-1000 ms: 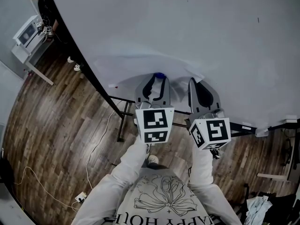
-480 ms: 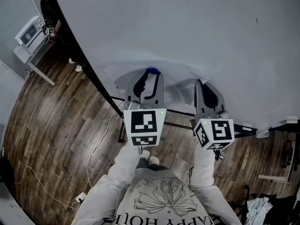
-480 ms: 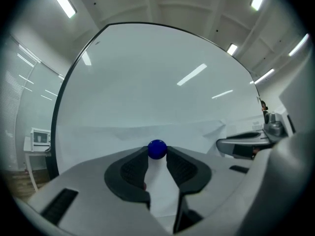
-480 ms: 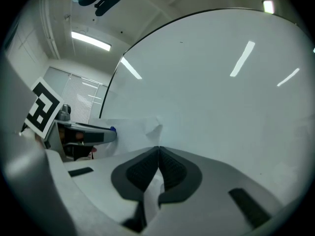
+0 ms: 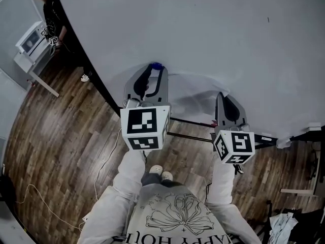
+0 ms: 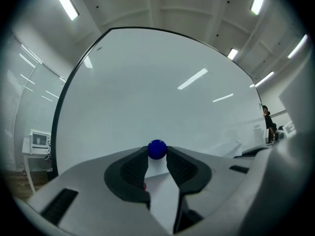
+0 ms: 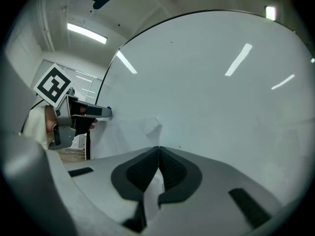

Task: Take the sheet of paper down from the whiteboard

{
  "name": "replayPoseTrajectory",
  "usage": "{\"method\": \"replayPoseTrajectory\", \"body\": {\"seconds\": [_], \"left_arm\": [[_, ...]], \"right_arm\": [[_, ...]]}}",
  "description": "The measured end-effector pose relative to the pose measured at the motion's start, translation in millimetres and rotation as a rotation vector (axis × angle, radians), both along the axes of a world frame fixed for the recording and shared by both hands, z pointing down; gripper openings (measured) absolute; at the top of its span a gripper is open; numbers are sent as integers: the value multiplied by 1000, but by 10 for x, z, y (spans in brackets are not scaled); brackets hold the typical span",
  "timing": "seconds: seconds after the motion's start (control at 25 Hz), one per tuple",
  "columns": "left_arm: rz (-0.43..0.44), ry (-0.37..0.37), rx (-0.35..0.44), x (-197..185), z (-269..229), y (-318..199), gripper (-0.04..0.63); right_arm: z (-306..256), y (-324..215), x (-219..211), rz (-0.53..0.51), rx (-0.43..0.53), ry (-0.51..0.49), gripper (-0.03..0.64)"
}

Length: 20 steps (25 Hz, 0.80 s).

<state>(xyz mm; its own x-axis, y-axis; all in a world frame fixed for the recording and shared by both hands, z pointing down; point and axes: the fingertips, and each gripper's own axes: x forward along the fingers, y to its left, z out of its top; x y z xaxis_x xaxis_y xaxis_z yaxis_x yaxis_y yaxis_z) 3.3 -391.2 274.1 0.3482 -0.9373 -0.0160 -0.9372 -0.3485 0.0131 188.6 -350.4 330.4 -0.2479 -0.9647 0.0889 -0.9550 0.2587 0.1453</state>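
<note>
Against whiteboard (image 5: 213, 29) above wood floor (image 5: 56, 131), left gripper (image 5: 155, 70) jaws clamp blue magnet (image 6: 157, 149), right gripper (image 7: 158, 149) jaws pinch paper (image 7: 128, 132).

This is looking like an office or lab room, where a large whiteboard (image 5: 213, 34) is standing on wood-pattern floor (image 5: 56, 131) and ceiling strip lights (image 6: 64, 1) are shining.

A: What carries the load?
B: The whiteboard (image 5: 228, 34). A sheet of paper (image 5: 188, 88) lies against it, with a blue magnet (image 5: 156, 65) at its top edge.
A: And below?
B: Wood-plank floor (image 5: 56, 131); a white cable (image 5: 103, 161) lies on it.
</note>
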Motion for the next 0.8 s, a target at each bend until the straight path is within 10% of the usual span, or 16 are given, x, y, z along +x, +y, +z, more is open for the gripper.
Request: {"method": "replayPoseTrajectory", "body": {"seconds": [0.8], "left_arm": [[-17,-55,-13,6,20,-7,117]], "right_arm": [[-52,226,448,125,-6,-66,3]]}}
